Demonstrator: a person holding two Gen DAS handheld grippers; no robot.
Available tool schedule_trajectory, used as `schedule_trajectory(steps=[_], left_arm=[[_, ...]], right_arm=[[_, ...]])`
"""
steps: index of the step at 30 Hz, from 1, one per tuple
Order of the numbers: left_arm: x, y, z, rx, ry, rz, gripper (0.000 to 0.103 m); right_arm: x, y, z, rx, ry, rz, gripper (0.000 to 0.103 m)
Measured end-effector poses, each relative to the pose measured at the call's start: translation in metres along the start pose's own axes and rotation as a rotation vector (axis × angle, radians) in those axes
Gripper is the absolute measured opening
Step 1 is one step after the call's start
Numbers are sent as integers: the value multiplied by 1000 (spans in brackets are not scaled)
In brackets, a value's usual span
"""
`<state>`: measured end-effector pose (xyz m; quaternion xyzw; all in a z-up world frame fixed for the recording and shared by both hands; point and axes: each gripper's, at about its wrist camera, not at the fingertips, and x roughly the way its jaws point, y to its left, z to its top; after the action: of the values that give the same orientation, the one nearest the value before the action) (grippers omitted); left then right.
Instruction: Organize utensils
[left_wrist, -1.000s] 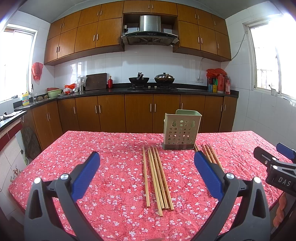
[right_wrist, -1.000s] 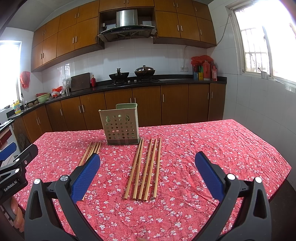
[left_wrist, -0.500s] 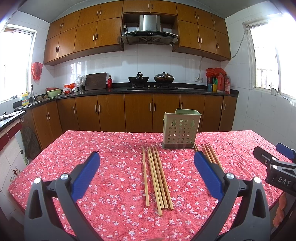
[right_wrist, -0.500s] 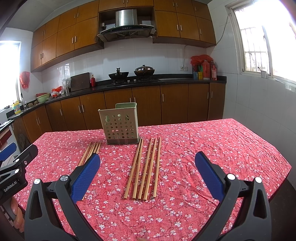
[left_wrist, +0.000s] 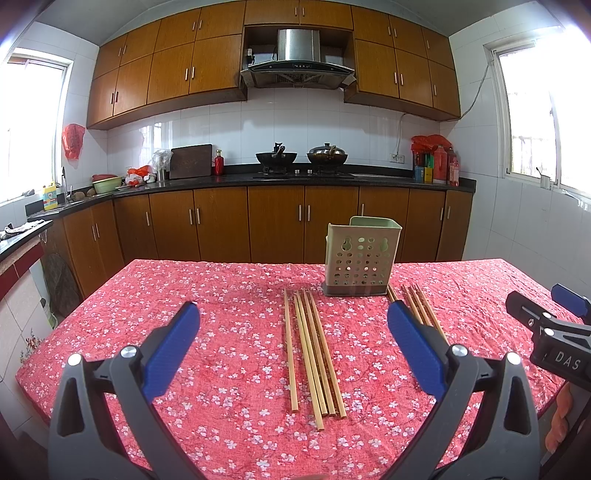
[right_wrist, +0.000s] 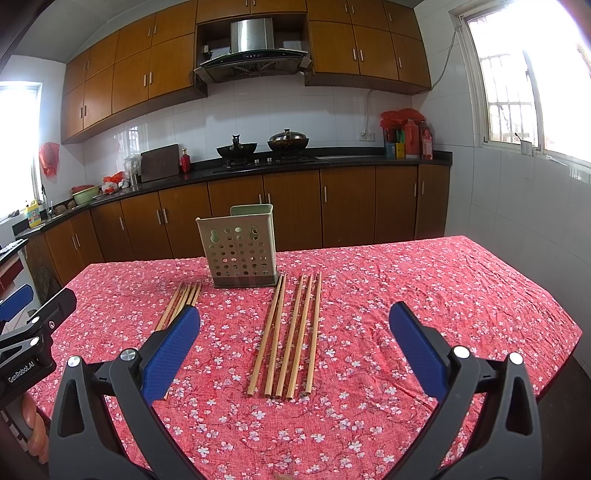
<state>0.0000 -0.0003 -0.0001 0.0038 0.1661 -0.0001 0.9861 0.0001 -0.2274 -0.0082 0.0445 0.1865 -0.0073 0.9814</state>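
Both hand-held grippers are above the near edge of the bench (left_wrist: 110, 295), fingers spread wide, nothing between them.

Left hand-held gripper (left_wrist: 293, 354): jaws apart, blue pads (left_wrist: 173, 347) clear of everything. It points at the left chopsticks (left_wrist: 314, 354), a group of five lying flat on the red floral cloth (left_wrist: 229, 295), roughly parallel, running away from the camera, near ends uneven. One stick sits slightly apart on the left of that group.

Right hand-held gripper (right_wrist: 295, 350): jaws apart too, empty. It points at the same five sticks, seen from the other side (right_wrist: 291, 332), far ends close to the holder base.

Holder (left_wrist: 360, 256): pale green perforated box on a dark base, upright, toward the far side of the bench, centre-right in the left view. Cannot tell what is inside it.

Second chopstick bundle (left_wrist: 419, 306): lies flat just right of the holder in the left view, partly hidden behind the left gripper's right finger. In the right view the same bundle (right_wrist: 183, 301) is left of the holder, near end behind the blue pad. Count unclear.

Each gripper shows at the edge of the other's view, well apart from the sticks.
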Motion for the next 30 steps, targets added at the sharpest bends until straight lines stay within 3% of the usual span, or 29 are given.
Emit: schedule_trajectory(steps=[30], left_arm=[[4,-3,-1,0,4,-2,99]], right_arm=[[1,0,0,1,4,0,101]])
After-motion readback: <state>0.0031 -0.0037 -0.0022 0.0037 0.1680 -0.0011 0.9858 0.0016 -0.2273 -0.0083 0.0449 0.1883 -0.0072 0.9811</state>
